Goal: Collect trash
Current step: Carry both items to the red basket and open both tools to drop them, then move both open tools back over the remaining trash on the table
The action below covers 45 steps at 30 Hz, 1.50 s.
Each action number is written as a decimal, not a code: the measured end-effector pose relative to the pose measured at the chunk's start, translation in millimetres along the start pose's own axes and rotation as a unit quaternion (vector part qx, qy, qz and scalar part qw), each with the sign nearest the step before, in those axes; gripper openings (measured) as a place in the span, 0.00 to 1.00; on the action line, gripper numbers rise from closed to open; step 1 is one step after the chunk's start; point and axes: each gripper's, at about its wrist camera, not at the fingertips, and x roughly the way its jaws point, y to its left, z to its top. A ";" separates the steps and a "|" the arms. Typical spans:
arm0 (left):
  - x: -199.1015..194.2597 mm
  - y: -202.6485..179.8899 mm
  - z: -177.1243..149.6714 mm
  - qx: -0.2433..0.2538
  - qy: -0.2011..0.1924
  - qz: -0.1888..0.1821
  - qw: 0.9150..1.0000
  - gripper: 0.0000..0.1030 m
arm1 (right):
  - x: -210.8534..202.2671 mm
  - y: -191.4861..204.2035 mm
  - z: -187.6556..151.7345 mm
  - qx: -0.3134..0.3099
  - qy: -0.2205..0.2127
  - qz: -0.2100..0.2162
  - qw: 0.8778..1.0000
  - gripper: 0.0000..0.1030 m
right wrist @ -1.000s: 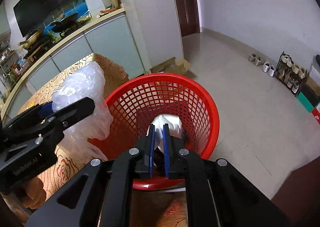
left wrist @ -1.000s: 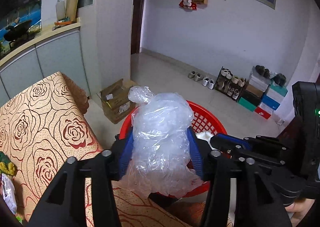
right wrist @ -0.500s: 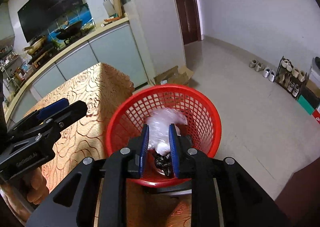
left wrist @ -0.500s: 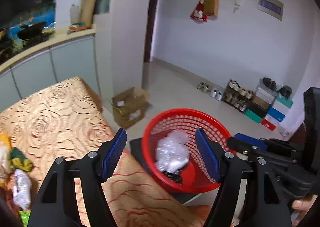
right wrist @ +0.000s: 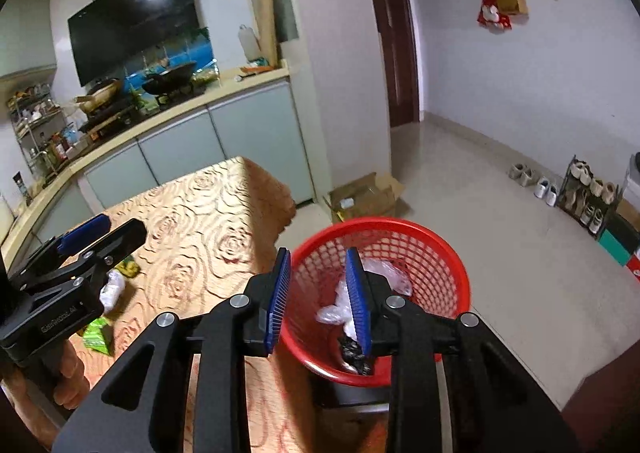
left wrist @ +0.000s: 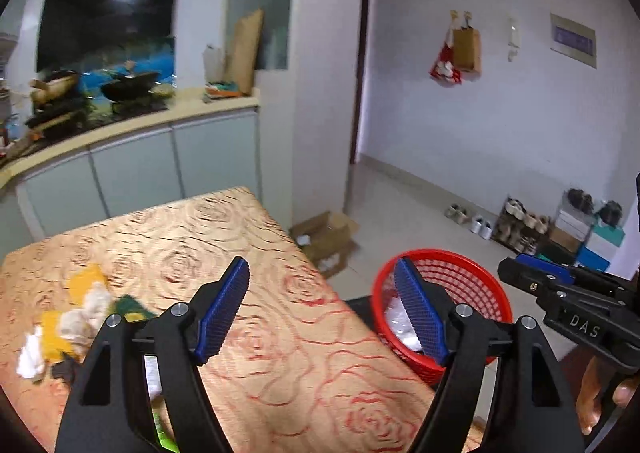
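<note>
A red mesh basket (right wrist: 424, 237) stands on the floor by the table corner; it also shows in the left wrist view (left wrist: 476, 277). A clear plastic bag (right wrist: 384, 277) and dark scraps lie inside it. My left gripper (left wrist: 320, 313) is open and empty above the rose-patterned table (left wrist: 280, 333). My right gripper (right wrist: 320, 297) is open and empty over the basket's near rim. Loose trash (left wrist: 76, 317) lies on the table's left side: white crumpled paper, yellow and green pieces. A green wrapper (right wrist: 96, 337) lies near the left gripper's handle.
A kitchen counter (left wrist: 132, 125) with pans runs behind the table. An open cardboard box (right wrist: 364, 197) sits on the floor by the wall. A shoe rack (left wrist: 520, 225) and coloured boxes stand at the far right wall.
My left gripper opened and dropped the plastic bag into the basket, then swung left over the table. My right gripper went from shut to open and rose a little.
</note>
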 end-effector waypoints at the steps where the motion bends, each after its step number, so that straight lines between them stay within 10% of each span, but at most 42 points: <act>1: -5.4 5.1 -0.5 -0.004 -0.004 0.007 1.000 0.72 | -0.8 3.7 1.2 -0.003 -0.002 0.003 1.000 0.29; 12: -77.2 91.4 -14.9 -0.052 -0.041 0.146 0.987 0.81 | -7.8 61.9 7.0 -0.048 -0.036 0.041 0.997 0.64; 25: -148.7 193.3 -44.8 -0.126 -0.052 0.301 0.944 0.81 | -2.9 132.6 11.2 -0.097 -0.036 0.106 0.989 0.66; 45: -58.1 181.2 -79.2 -0.148 0.057 0.200 0.967 0.81 | 37.8 184.5 1.0 -0.127 0.009 0.125 0.984 0.66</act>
